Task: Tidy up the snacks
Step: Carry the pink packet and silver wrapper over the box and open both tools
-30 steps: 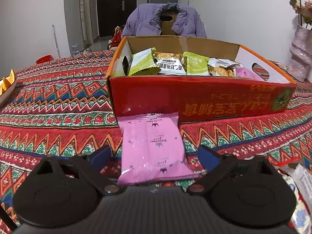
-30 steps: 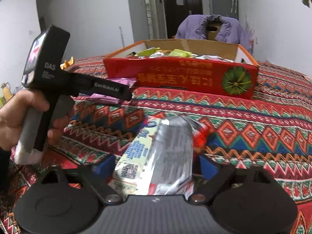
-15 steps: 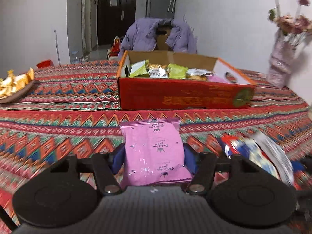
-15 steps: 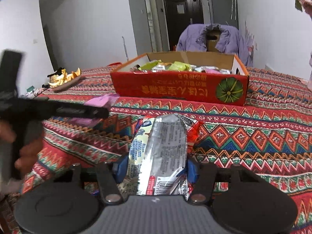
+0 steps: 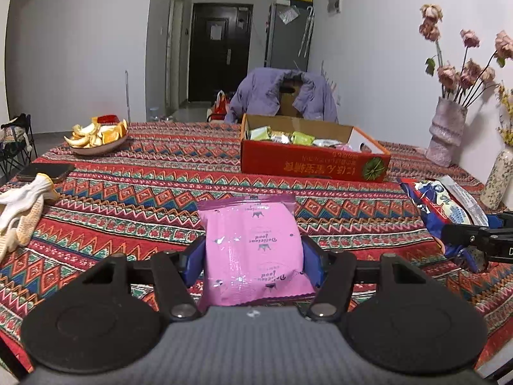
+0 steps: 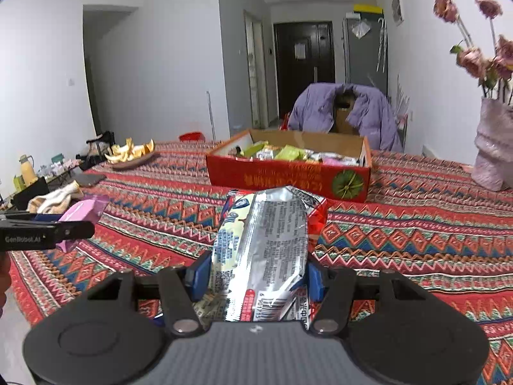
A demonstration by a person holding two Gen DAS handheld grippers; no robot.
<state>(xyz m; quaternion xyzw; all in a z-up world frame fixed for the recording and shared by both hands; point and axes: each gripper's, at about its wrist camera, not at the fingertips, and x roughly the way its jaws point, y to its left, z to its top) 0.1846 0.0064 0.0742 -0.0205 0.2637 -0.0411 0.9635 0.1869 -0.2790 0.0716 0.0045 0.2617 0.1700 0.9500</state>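
white walls and a dark door close off the far end of the room, with a purple jacket (image 5: pixel 282 96) draped over a chair behind the worktop (image 5: pixel 154 192), which wears a red zigzag-patterned cloth. on it, toward the far side, sits a red cardboard box (image 5: pixel 311 163) already holding several small snack packets (image 5: pixel 288 137) in green and white wrappers. off to the left lie a plate of orange peels (image 5: pixel 96 136), a dark phone (image 5: pixel 45 171) and pale work gloves (image 5: pixel 22 208); a vase of dried pink flowers (image 5: pixel 447 131) stands at the right.

the left tool (image 5: pixel 253 256) is clenched on a pink snack packet (image 5: pixel 253 250), its blue pads pressing both side edges and the packet raised off the cloth, on the near side of the box. the right tool (image 6: pixel 253 276) grips a silver-backed snack bag (image 6: pixel 263 250) with blue and red print in the same way, also held above the cloth and short of the box. each tool shows at the edge of the other's view, side by side and apart.
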